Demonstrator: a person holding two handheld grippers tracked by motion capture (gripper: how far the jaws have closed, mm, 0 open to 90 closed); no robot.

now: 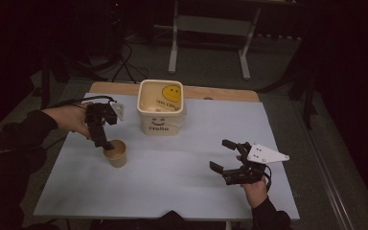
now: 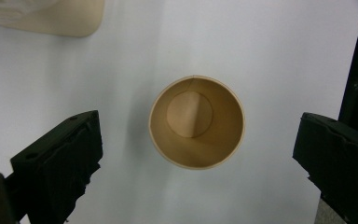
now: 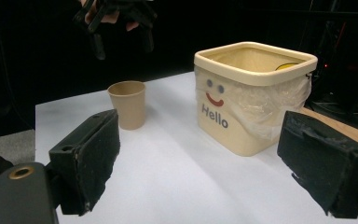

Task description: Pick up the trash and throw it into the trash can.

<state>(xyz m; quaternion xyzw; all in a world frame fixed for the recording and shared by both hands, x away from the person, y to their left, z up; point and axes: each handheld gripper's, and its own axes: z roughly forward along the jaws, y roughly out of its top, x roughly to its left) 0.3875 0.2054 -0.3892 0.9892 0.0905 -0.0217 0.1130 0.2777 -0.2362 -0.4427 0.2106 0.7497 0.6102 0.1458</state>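
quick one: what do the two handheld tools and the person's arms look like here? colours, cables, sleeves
Both tools are black with two blocky, rough-faced jaws. The right tool carries a grey three-cornered plate with small dark holes on top. The left tool has a pale part near its top and a black cable trailing off it. A brass-coloured ring sits on the right tool's body. Both arms wear dark sleeves.

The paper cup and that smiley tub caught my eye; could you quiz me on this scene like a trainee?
1. True or false: the paper cup is empty.
2. Which hand-held gripper hangs above the cup: A left, B right?
3. What word is printed on the cream tub?

Key: 1 true, its bare bottom shows from above. 2 A, jaws open either side, not touching. 3 Hello.
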